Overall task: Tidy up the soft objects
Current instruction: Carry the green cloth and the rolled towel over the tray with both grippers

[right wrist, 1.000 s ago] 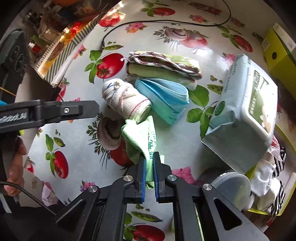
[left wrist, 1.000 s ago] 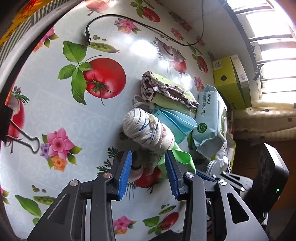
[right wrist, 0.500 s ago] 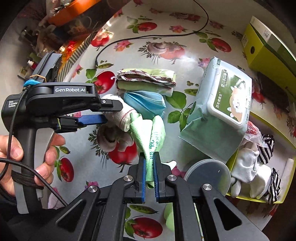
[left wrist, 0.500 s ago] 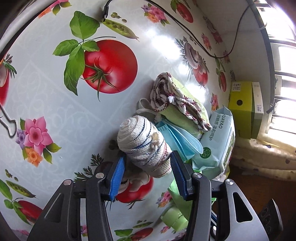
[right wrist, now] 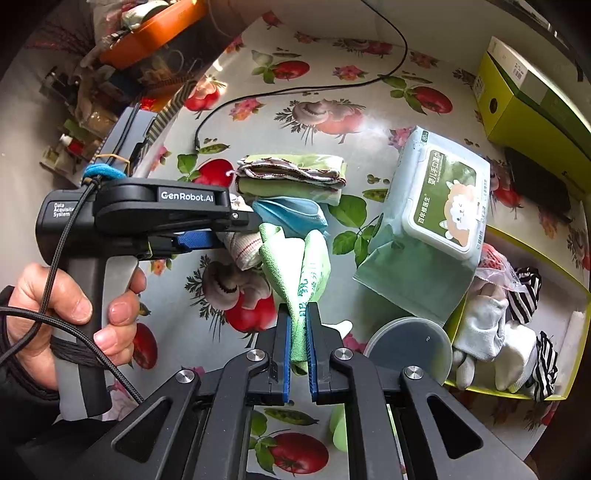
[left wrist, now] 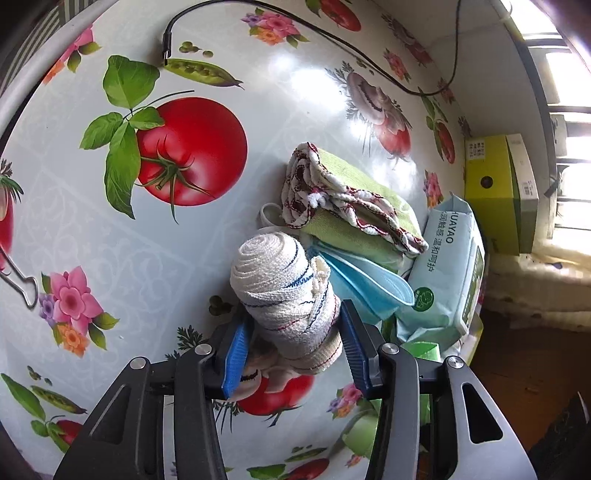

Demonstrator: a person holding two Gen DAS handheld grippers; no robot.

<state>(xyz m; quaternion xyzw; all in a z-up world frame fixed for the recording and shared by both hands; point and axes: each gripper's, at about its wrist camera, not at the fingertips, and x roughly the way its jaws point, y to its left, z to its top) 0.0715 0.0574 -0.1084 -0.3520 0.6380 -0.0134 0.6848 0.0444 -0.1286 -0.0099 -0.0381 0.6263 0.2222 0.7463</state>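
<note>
Rolled cloth [left wrist: 284, 295] sits between the spread left gripper [left wrist: 291, 350] pads, unpinched; right gripper [right wrist: 297, 347] pinches green towel [right wrist: 299, 266]. Risk: closing off-centre squeezes the roll out.

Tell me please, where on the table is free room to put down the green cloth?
Free tablecloth lies left of the rolled towel, around the big printed tomato, up to the black cable. It is crowded from the folded cloths to the wipes pack and sock box.

a home, table under a vegetable-print oilcloth [left wrist: 92, 221], wet wipes pack [right wrist: 436, 221], cluttered shelf [right wrist: 122, 66]
</note>
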